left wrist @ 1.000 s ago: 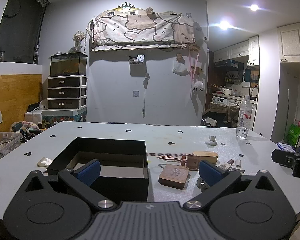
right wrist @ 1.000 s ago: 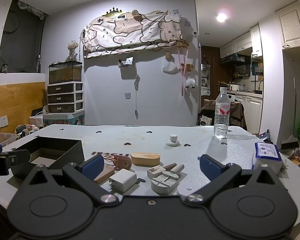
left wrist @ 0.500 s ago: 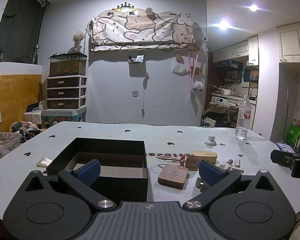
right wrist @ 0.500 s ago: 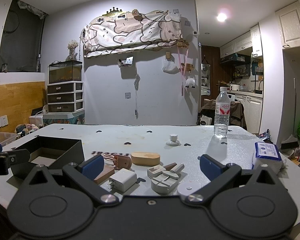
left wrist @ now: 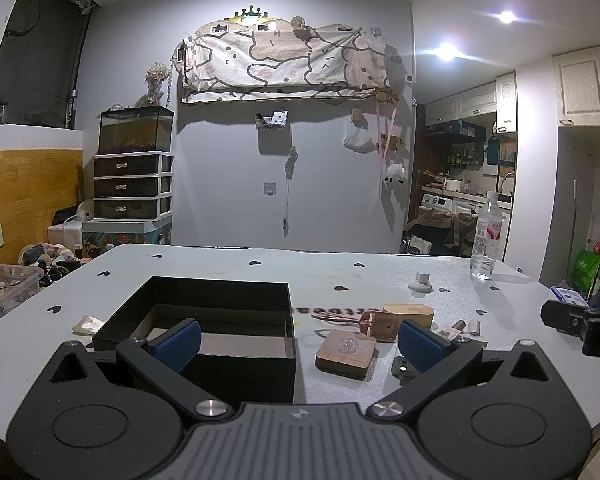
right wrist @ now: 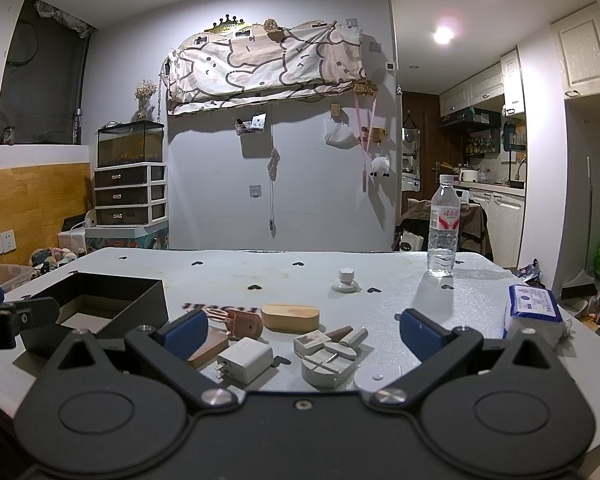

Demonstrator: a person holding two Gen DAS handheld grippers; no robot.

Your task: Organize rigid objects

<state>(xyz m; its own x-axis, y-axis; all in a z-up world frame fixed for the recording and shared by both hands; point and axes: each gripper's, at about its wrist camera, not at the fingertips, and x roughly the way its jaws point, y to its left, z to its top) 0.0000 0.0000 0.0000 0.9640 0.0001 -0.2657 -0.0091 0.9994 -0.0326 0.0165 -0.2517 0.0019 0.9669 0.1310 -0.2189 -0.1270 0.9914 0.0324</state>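
An open black box (left wrist: 220, 316) (right wrist: 112, 300) sits on the grey table, left of a cluster of small objects. The cluster holds a square wooden block (left wrist: 346, 354), a brown holder (right wrist: 242, 322), an oval wooden piece (right wrist: 290, 317) (left wrist: 410, 312), a white charger (right wrist: 244, 360), a small printed box (right wrist: 310, 342) and a round grey piece (right wrist: 328, 364). My left gripper (left wrist: 298, 342) is open, low over the box's near wall. Open too, my right gripper (right wrist: 304, 338) hovers in front of the charger and round piece, holding nothing.
A water bottle (right wrist: 444, 226) stands at the far right of the table (right wrist: 260, 268), and a white knob (right wrist: 344, 282) sits mid-table. A blue-and-white tissue pack (right wrist: 534, 312) lies at the right edge. A small white pad (left wrist: 88, 324) lies left of the box.
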